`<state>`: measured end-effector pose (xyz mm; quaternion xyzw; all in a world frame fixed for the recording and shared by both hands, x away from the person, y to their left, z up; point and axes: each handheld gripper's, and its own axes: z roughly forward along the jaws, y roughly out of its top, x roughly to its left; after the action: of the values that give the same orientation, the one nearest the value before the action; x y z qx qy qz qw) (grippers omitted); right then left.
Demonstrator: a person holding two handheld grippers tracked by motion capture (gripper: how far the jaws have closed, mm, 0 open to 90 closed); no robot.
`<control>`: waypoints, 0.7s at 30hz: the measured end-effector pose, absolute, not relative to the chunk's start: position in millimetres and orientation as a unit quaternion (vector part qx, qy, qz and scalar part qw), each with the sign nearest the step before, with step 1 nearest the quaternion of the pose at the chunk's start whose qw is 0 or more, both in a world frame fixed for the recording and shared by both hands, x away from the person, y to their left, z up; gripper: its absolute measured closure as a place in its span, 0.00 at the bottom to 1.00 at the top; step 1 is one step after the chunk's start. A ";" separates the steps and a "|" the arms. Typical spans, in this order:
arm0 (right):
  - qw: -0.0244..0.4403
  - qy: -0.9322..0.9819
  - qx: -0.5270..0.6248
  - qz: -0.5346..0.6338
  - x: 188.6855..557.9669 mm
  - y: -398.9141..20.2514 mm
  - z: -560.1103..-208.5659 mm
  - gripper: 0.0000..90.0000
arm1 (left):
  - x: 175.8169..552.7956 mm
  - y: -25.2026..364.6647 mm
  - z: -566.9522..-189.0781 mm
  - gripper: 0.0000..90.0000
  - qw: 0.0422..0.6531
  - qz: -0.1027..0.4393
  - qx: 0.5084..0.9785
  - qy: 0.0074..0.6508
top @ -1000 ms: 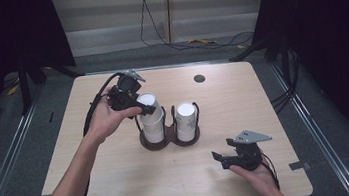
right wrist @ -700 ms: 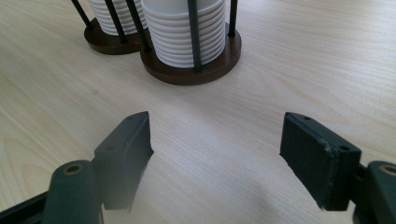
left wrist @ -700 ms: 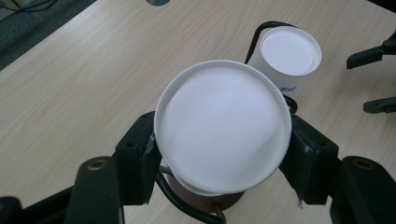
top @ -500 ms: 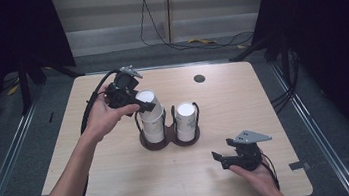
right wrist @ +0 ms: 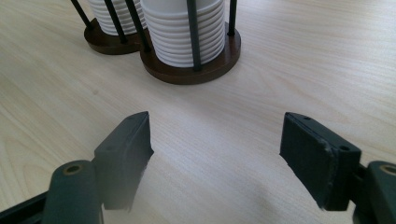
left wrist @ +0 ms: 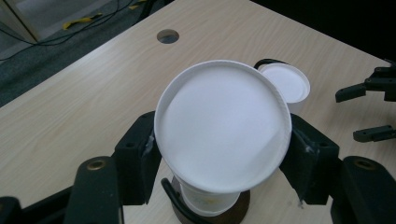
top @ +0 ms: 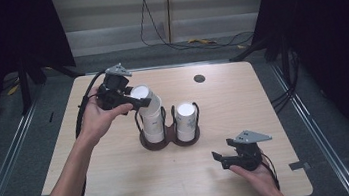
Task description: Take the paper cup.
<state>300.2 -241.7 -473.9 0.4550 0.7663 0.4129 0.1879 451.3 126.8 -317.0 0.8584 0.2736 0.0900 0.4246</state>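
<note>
Above the two-post cup holder (top: 170, 138), my left gripper (top: 139, 102) clamps the top white cup (top: 142, 94) of the left stack, tilted. I should lift straight up, grip steady, clear of the rods. My right gripper (top: 228, 158) rests in front, jaws apart, empty.

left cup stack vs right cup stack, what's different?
The left cup stack stands taller than the right cup stack. The left gripper is shut on the left stack's top cup, which sits tilted; nothing touches the right stack, and its top sits level. Both are white cups stacked upside down in the dark double holder.
</note>
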 end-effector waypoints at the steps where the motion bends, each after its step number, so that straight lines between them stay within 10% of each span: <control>1: 0.188 0.766 0.455 0.413 300.3 -241.7 -473.9 0.28 | 449.9 129.0 -316.9 0.40 0.431 0.090 0.856 0.273; 21: 0.188 0.764 0.457 0.414 299.7 -241.1 -473.6 0.28 | 416.4 140.0 -325.2 0.40 0.471 0.089 0.842 0.248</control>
<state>299.7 -241.1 -473.6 0.4572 0.7642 0.4143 0.1879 416.4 140.0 -325.2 0.8421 0.2478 0.0888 0.4708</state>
